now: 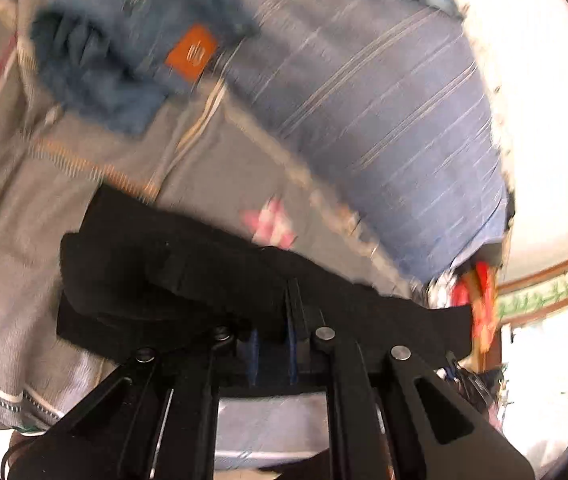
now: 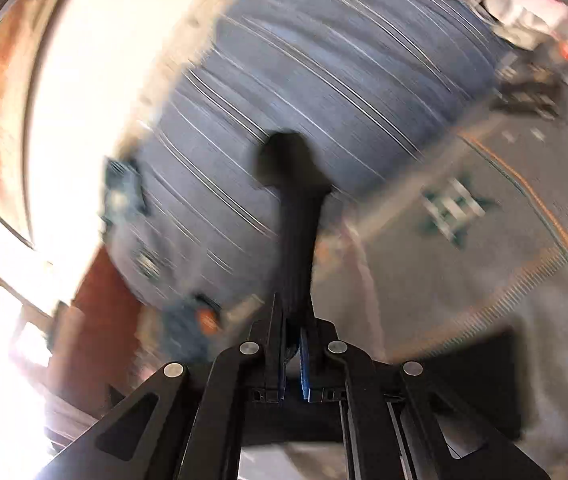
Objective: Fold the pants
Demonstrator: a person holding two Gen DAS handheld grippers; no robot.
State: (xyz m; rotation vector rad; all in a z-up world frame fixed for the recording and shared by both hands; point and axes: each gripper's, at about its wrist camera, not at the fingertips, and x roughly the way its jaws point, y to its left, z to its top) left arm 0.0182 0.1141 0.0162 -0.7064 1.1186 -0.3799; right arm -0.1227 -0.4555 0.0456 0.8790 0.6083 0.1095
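Black pants: soft, limp, light. Left gripper and right gripper fingers clamp their edge; hold hems.

blue jeans ahead-left; grey blanket between bare

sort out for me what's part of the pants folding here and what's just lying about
Part of the job:
- black pants
- left gripper, shut on the pants
- right gripper, shut on the pants

Just lying about:
- blue jeans with an orange patch
- blue striped pillow
- grey bedspread underneath
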